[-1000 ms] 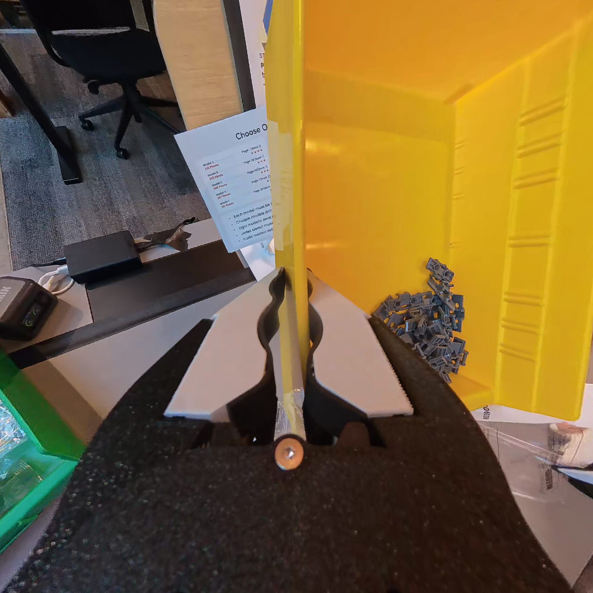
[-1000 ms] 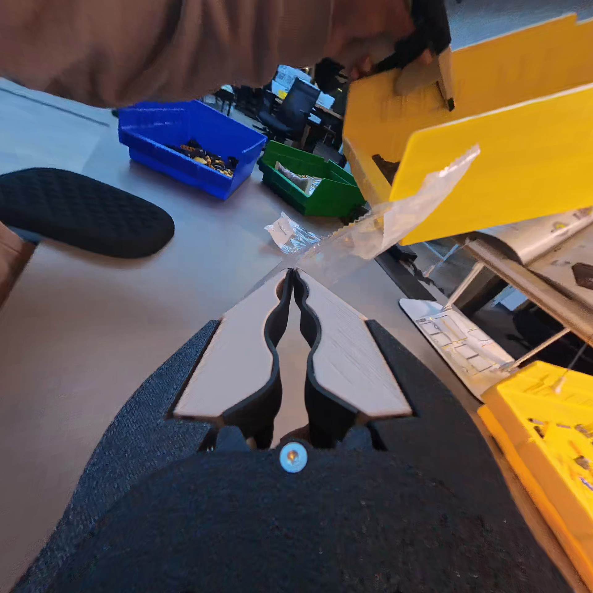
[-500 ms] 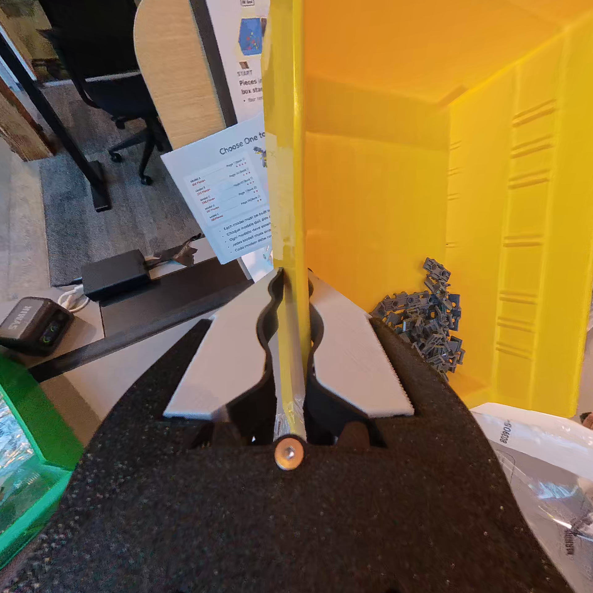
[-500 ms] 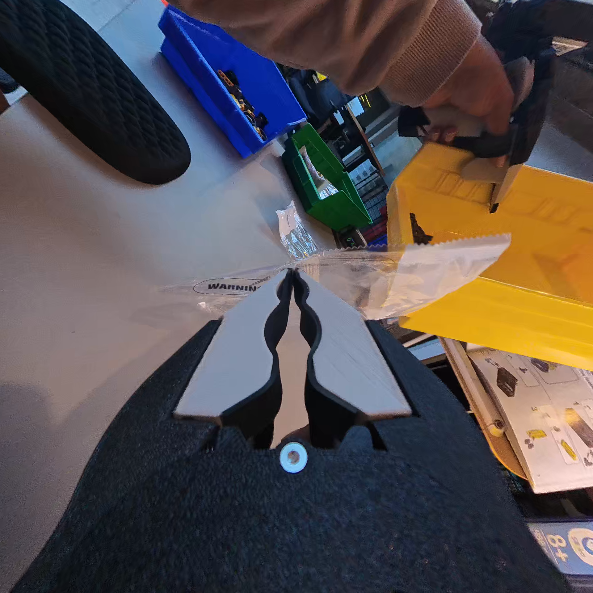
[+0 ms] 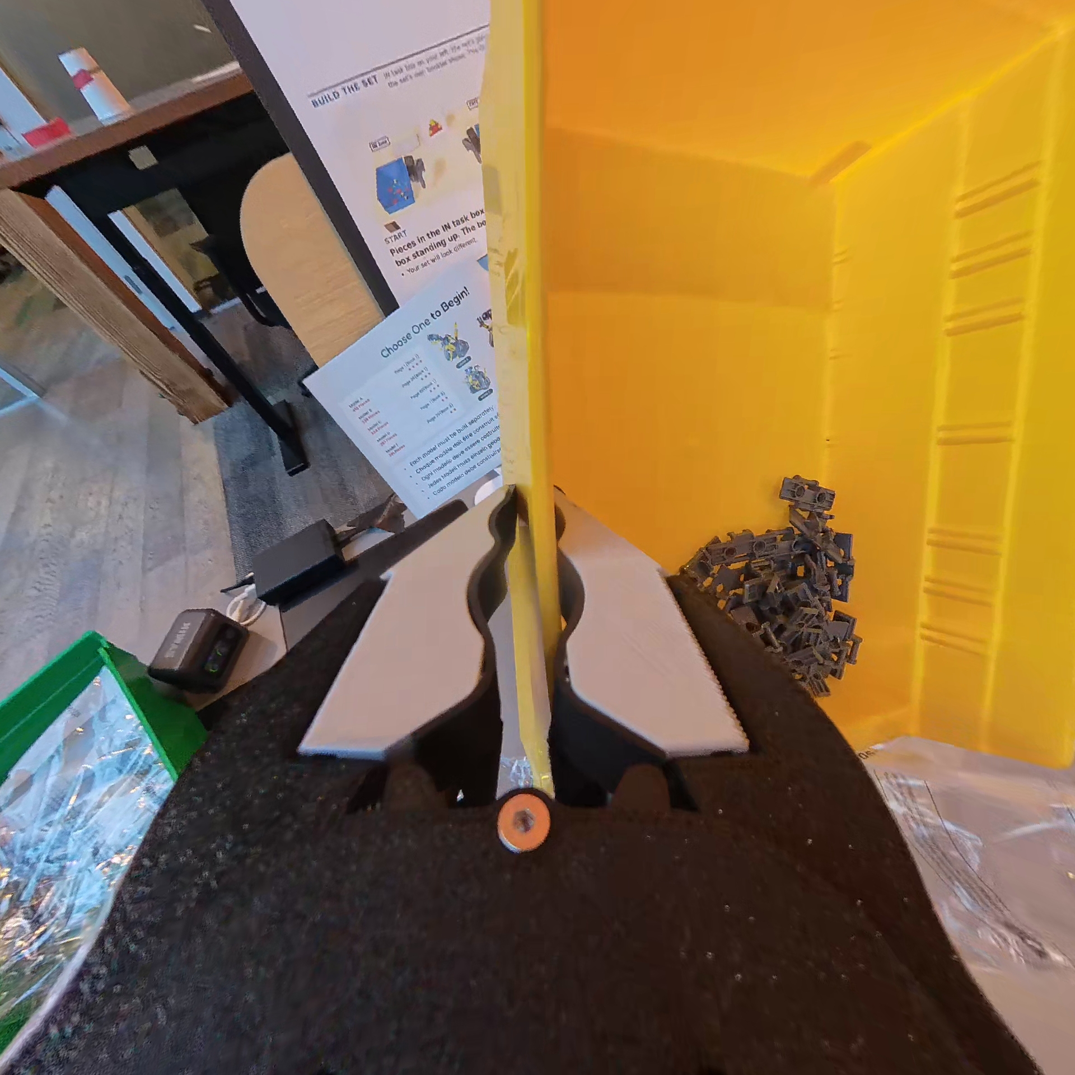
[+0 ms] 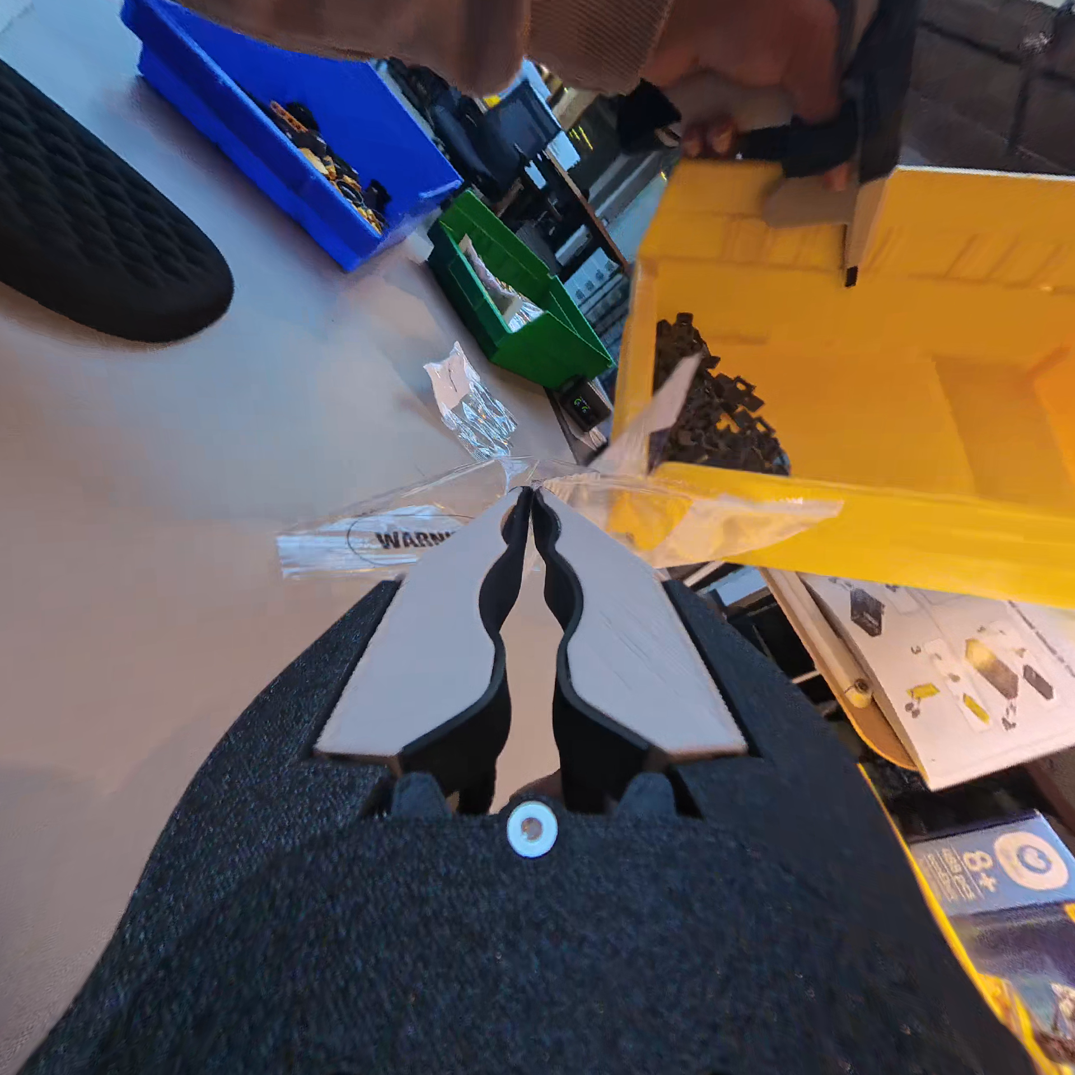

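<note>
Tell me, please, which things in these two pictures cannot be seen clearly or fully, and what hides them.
- Left wrist view: the yellow bin is cut off by the top and right edges; its wall hides the right part of the instruction sheet.
- Left wrist view: the green bin runs off the left edge.
- Right wrist view: the clear plastic bag covers the yellow bin's front rim.
- Right wrist view: the parts in the blue bin are too small to identify.

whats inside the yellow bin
A heap of small dark grey building pieces lies in a corner of the yellow bin. The clear plastic bag covers part of the heap's near edge.
</note>
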{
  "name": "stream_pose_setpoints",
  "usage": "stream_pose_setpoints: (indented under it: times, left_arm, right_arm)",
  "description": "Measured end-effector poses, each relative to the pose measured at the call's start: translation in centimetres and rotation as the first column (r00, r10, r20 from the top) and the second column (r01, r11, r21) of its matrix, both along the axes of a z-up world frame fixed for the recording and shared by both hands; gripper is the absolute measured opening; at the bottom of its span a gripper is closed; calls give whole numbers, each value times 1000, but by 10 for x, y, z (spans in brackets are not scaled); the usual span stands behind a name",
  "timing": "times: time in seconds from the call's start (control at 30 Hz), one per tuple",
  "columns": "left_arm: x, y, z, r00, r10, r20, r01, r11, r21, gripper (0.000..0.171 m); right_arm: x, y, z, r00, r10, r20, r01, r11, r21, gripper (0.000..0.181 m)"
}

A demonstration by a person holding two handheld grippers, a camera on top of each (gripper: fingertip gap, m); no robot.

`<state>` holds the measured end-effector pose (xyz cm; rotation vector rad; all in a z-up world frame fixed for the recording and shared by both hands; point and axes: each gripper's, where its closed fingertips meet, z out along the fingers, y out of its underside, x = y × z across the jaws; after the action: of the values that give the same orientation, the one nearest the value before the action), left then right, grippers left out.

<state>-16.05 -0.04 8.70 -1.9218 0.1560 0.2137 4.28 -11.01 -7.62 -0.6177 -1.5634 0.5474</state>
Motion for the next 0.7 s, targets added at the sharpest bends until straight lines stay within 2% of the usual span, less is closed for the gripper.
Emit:
stream_pose_setpoints:
  times: [0.1, 0.2, 0.37, 0.7]
  left_arm:
    - [2, 0, 2, 996, 26, -83, -26, 1000, 5, 3]
    - [5, -2, 0, 990, 38, -138, -38, 999, 4, 2]
    - [16, -4, 2, 962, 54, -268, -52, 999, 15, 2]
    - [60, 19, 2, 902, -33, -430, 23, 999, -28, 2]
  right_arm:
    - [-4, -15, 2, 999, 52, -14, -52, 999, 6, 0]
    - [2, -8, 8, 999, 34, -31, -33, 999, 18, 0]
    - [-1, -10, 1, 1000, 24, -14, -23, 996, 91, 0]
    - [-14, -12, -3, 998, 5, 59, -21, 964, 266, 0]
